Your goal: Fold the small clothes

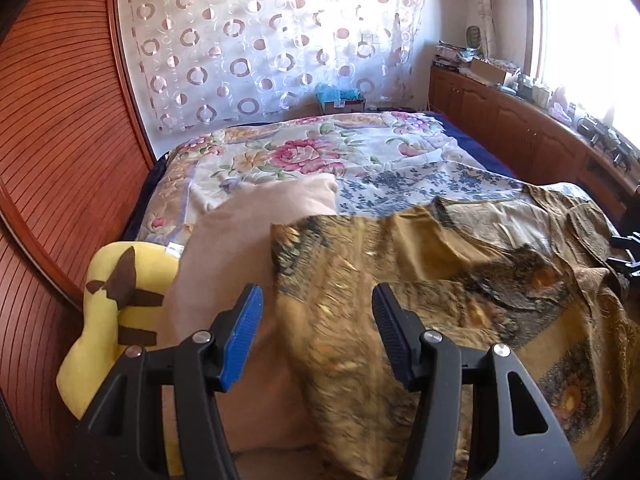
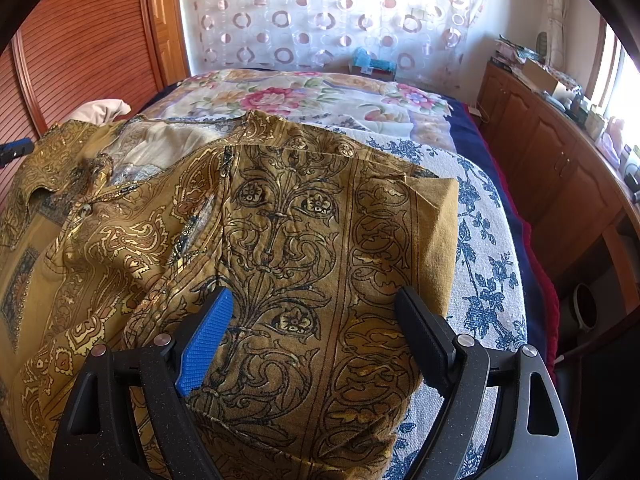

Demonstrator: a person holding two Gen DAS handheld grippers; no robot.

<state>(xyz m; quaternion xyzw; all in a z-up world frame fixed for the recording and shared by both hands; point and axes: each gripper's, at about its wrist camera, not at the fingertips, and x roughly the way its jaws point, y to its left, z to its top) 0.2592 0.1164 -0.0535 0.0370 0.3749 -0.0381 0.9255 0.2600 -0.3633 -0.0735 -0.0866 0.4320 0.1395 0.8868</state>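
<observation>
Left wrist view: the left gripper (image 1: 318, 300) has its jaws parted about halfway, nothing between the pads — the mustard patterned shirt (image 1: 400, 280) lies beneath and beyond them, blurred at its near edge. Left of the shirt sits a beige pillow (image 1: 240, 248), and left of that a yellow plush toy (image 1: 116, 304) with brown trim, close against the ribbed wooden headboard (image 1: 60, 140).

Right wrist view: the right gripper (image 2: 314, 304) stands wide open over the shirt's (image 2: 288, 220) right part, blue pad to the left, black pad to the right; the cloth lies flat under the jaws, and whether the pads touch it cannot be told. The shirt's right sleeve lies folded inward, its edge resting on a white cloth with blue flowers (image 2: 484, 264).

Farther out the shirt spreads across the bed, collar and open front to the left. Beyond it lies a floral bedspread (image 2: 288, 96), then a sheer curtain with ring pattern (image 2: 320, 16) — wooden cabinets (image 2: 552, 160) run along the right.
</observation>
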